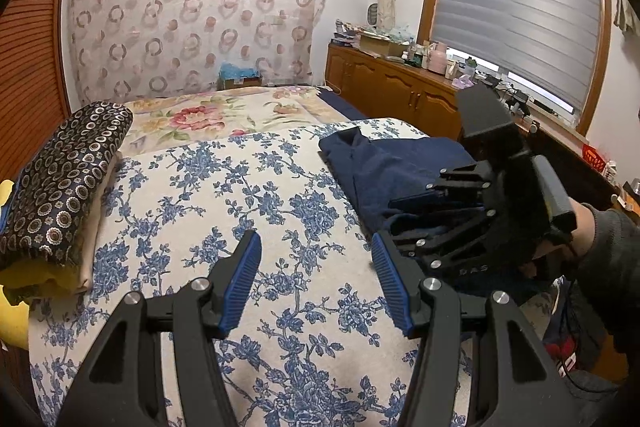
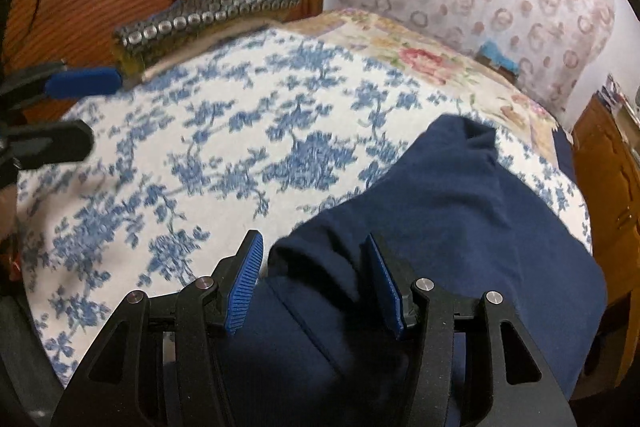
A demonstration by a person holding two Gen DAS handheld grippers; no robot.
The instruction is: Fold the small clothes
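A navy blue garment lies in a folded heap on the right side of the blue-flowered bedspread. In the right wrist view the garment fills the lower right. My left gripper is open and empty over the bare bedspread, left of the garment. My right gripper is open, its jaws standing over the garment's near edge with nothing held. The right gripper's black body shows in the left wrist view, resting over the garment. The left gripper's blue pad shows at the far left of the right wrist view.
A stack of folded cloth with a dark ring-patterned piece on top sits at the bed's left edge by a wooden wardrobe. A wooden cabinet with clutter runs along the right under a window. A pink-flowered sheet covers the far bed.
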